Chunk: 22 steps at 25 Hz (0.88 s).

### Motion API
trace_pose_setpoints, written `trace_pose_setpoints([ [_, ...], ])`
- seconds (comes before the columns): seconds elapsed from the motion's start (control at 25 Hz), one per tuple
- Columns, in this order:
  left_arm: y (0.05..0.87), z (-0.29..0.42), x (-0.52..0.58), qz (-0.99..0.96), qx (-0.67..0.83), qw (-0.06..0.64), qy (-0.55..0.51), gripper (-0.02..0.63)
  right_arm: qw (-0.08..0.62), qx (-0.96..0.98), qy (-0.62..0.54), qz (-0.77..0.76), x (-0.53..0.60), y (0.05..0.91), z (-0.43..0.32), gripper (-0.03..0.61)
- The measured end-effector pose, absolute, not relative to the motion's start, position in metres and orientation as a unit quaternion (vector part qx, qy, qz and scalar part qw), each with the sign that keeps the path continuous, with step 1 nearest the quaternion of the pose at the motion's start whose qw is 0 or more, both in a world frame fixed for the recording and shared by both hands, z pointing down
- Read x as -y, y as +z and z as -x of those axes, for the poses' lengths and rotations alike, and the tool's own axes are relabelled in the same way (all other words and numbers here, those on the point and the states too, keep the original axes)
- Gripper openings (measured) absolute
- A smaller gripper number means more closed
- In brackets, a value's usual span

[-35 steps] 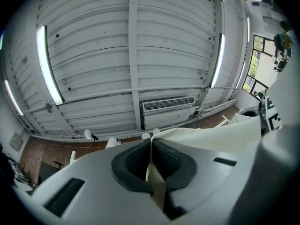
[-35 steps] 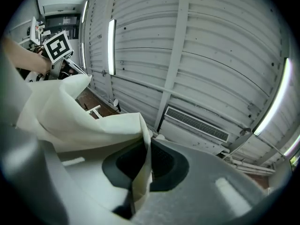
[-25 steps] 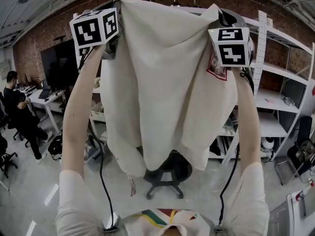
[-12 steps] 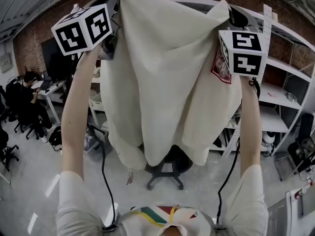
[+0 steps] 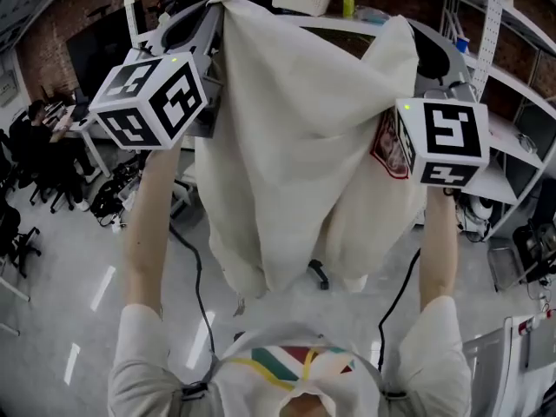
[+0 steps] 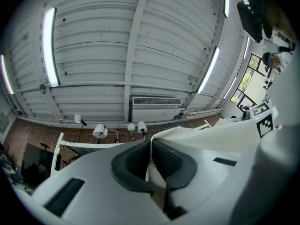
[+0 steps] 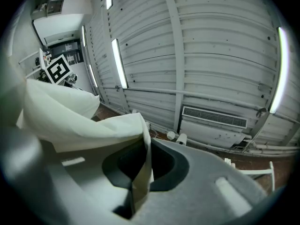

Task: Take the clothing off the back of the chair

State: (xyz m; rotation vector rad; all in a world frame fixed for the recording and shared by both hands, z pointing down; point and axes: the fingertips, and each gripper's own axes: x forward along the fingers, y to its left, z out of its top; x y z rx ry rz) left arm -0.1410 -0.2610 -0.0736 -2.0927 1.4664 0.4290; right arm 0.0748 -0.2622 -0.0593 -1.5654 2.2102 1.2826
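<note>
A cream garment (image 5: pixel 295 146) with a red-edged patch (image 5: pixel 388 146) hangs in front of me, held up by both shoulders. My left gripper (image 5: pixel 217 5) is shut on its top left corner, and my right gripper (image 5: pixel 410 26) is shut on its top right corner. In the left gripper view the fabric (image 6: pixel 220 135) runs out from between the closed pads of the left gripper (image 6: pixel 151 142). In the right gripper view the cloth (image 7: pixel 70 121) is pinched in the right gripper (image 7: pixel 149 142). Both point up at the ceiling. Only one leg of the chair (image 5: pixel 318 273) shows below the hem.
White shelving (image 5: pixel 512 129) stands at the right and behind the garment. At the left are desks and a seated person (image 5: pixel 30 137) with black office chairs. Cables (image 5: pixel 195 276) hang from both grippers along my arms. Grey floor lies below.
Both grippers have come down with the garment still stretched between them. The garment now hides most of the black chair base that showed below its hem before.
</note>
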Motion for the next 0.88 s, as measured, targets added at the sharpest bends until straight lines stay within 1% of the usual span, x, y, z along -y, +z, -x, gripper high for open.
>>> trace_pose_setpoints([
  [0.32, 0.028, 0.153, 0.288, 0.776, -0.572, 0.228, 0.137, 0.014, 0.028, -0.774, 0.376, 0.508, 0.29, 0.04, -0.05, 0.009],
  [0.52, 0.092, 0.164, 0.303, 0.773, -0.595, 0.185, 0.117, 0.014, -0.008, -0.799, 0.324, 0.507, 0.309, 0.101, -0.04, 0.009],
  [0.88, 0.188, 0.171, 0.32, 0.772, -0.617, 0.123, 0.084, 0.014, -0.053, -0.822, 0.231, 0.519, 0.334, 0.196, -0.042, 0.01],
])
